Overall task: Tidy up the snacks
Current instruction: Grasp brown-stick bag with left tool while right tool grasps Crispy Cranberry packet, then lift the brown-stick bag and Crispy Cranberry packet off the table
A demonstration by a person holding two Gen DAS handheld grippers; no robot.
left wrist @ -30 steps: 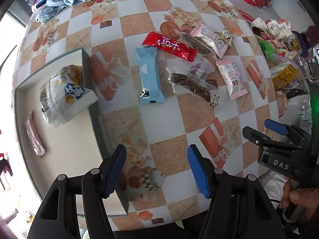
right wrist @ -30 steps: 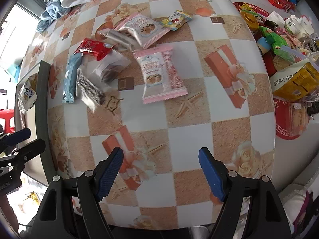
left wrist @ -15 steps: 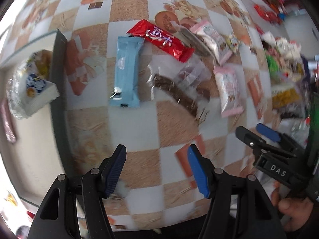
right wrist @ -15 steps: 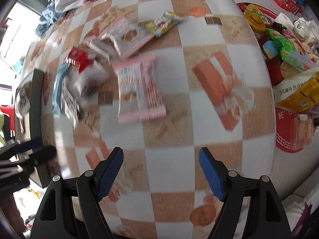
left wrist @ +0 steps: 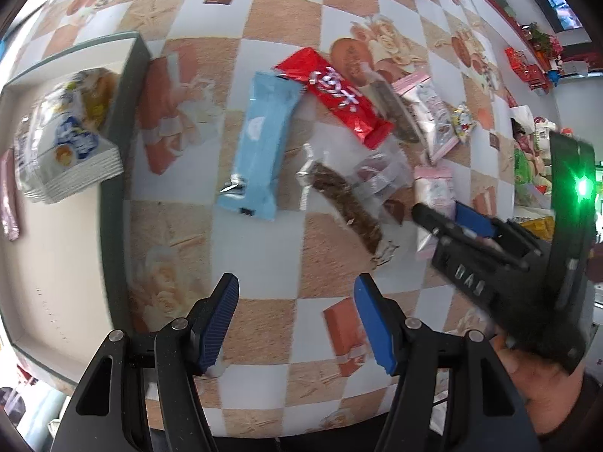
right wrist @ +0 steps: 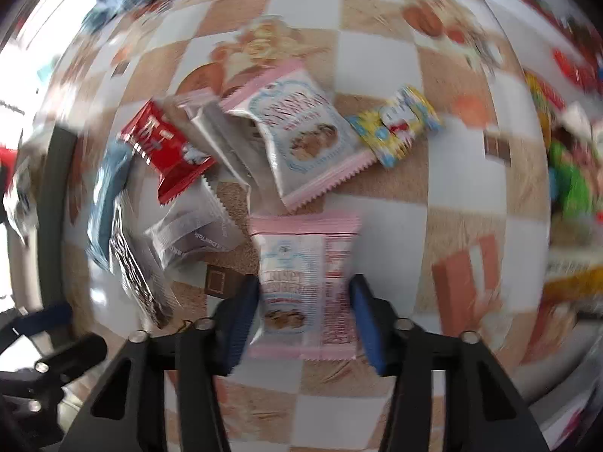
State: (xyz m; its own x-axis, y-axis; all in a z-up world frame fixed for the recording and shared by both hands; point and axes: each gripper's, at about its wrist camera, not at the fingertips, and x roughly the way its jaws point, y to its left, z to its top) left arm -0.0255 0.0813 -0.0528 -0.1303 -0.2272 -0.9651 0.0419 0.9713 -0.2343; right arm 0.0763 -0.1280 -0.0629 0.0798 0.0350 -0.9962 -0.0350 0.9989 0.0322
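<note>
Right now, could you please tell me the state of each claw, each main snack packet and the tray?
Right claw: closing around the pink-edged biscuit packet, which lies flat on the table.
Left claw: open, empty.
Light blue foil bar: flat, sealed.
Red foil bar: flat, sealed.
Grey-rimmed shallow tray: holds a white-and-blue bag.

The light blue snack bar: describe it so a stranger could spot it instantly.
On the checkered tablecloth, look just right of the grey-rimmed tray. There lies the light blue snack bar, long and flat, leftmost of the loose snacks. It is the only blue wrapper, its top end beside the red packet.
</note>
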